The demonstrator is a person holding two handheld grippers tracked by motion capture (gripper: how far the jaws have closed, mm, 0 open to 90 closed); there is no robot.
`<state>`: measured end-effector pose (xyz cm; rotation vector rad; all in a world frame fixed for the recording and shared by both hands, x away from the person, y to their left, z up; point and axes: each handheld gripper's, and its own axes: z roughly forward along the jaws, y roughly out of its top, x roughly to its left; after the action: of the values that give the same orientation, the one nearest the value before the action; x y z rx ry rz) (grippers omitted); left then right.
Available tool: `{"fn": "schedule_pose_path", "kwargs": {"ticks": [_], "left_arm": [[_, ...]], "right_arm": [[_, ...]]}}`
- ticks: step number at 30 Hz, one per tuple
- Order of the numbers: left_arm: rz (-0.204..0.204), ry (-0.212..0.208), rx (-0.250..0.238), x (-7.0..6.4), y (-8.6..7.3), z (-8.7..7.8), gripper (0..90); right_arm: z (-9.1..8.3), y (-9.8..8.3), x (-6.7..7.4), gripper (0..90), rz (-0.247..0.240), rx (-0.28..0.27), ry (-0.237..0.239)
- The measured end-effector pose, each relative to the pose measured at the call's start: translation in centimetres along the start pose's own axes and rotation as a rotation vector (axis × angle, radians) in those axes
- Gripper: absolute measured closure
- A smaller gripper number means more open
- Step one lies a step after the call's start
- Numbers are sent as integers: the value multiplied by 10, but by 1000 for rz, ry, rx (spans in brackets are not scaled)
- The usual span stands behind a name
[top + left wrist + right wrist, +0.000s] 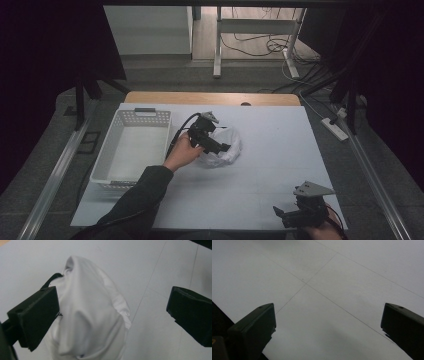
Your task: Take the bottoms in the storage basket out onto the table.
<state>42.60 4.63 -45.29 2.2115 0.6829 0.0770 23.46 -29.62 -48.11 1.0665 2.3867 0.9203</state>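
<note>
Table (270, 170) with a pale grey top takes up the middle of the high view, and a white slotted basket (131, 150) sits at its left of centre. White cloth (222, 147) lies bunched at frame centre, just right of the basket. Left gripper (212, 141) hangs over the cloth with jaws spread wide, one touching the fabric, while the right gripper (287, 216) rests at lower right, jaws apart over bare tabletop.

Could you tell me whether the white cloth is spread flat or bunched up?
Bunched up: the white cloth stands in a crumpled heap between the open left gripper.

The left tool (214, 142) hides part of the white cloth (225, 150) beneath it.
</note>
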Motion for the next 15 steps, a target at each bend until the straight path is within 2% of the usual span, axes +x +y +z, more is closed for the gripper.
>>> {"fn": "schedule_pose_path", "kwargs": {"ticks": [6,11,15], "left_arm": [[18,16,-17,-4,0,-7,0],[11,-4,-31,-5,-2,-12,0],[22,-3,-36,-7,-4,-16,0]], "right_arm": [[0,0,0,2,-2,0,-1],[0,0,0,2,2,-1,-2],[0,0,0,2,0,0,-3]]}}
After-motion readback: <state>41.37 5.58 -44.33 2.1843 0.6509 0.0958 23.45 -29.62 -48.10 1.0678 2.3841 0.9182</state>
